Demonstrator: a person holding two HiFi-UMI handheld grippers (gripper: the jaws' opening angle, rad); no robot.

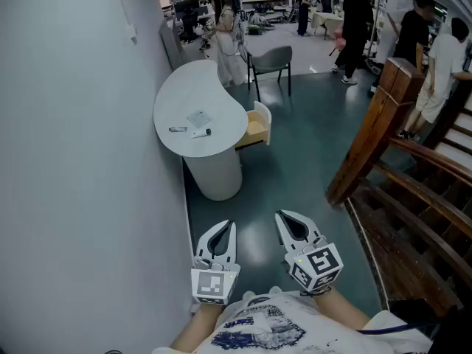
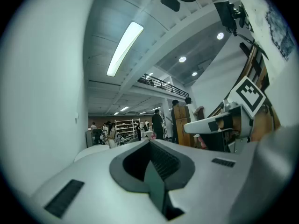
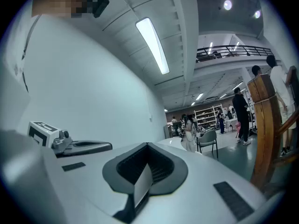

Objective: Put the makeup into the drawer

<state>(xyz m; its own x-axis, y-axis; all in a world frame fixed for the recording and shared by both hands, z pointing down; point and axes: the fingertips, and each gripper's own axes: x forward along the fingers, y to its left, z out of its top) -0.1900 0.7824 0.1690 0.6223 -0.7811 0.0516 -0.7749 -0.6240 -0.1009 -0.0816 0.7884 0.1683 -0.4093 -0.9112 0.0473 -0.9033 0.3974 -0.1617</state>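
White kidney-shaped table [image 1: 177,98] bears small makeup items [image 1: 190,130], its pale wooden drawer [image 1: 256,129] open — grey left gripper [image 1: 231,227] and right gripper [image 1: 282,217] closed, empty.

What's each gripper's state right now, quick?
Left gripper: closed, holding nothing.
Right gripper: closed, holding nothing.

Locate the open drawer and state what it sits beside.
In the head view the drawer juts open from the right edge of the white table, in the upper middle of the picture, just below the grey chair.
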